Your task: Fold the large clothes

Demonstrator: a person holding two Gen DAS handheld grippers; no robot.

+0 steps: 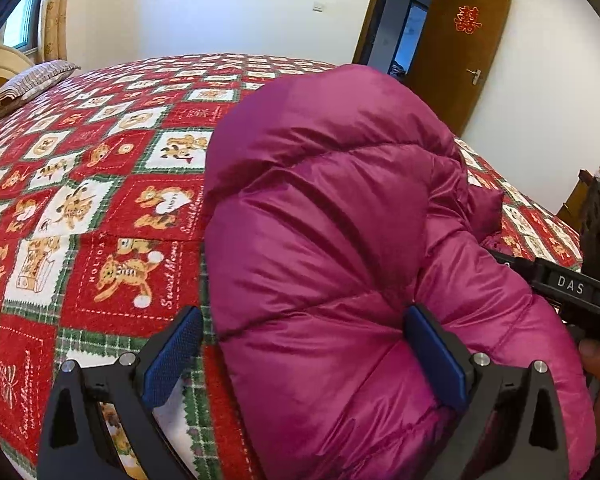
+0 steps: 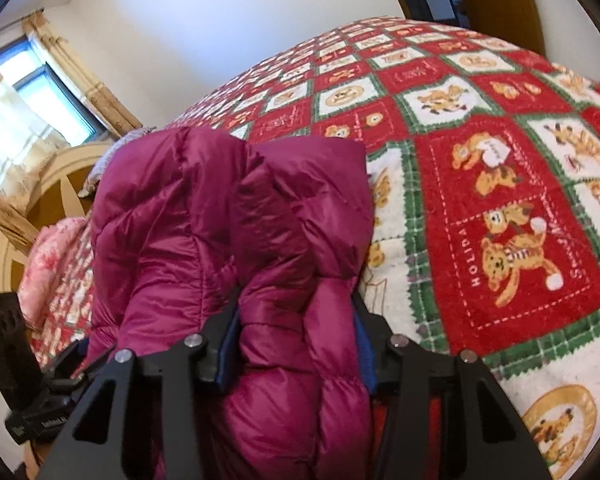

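A home bedroom: a bed (image 1: 100, 200) with a teddy-bear quilt, a pillow (image 1: 28, 84), curtained window (image 2: 28, 92) and wooden door (image 1: 460, 48).

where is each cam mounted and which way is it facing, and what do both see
Left wrist: on the left gripper, angled down across the bed toward the door; its wide-apart blue pads straddle the jacket; a fingertip shows at right.
Right wrist: on the right gripper, facing the window; its pads press the jacket.
Shared: jacket, bedspread, each other's gripper.
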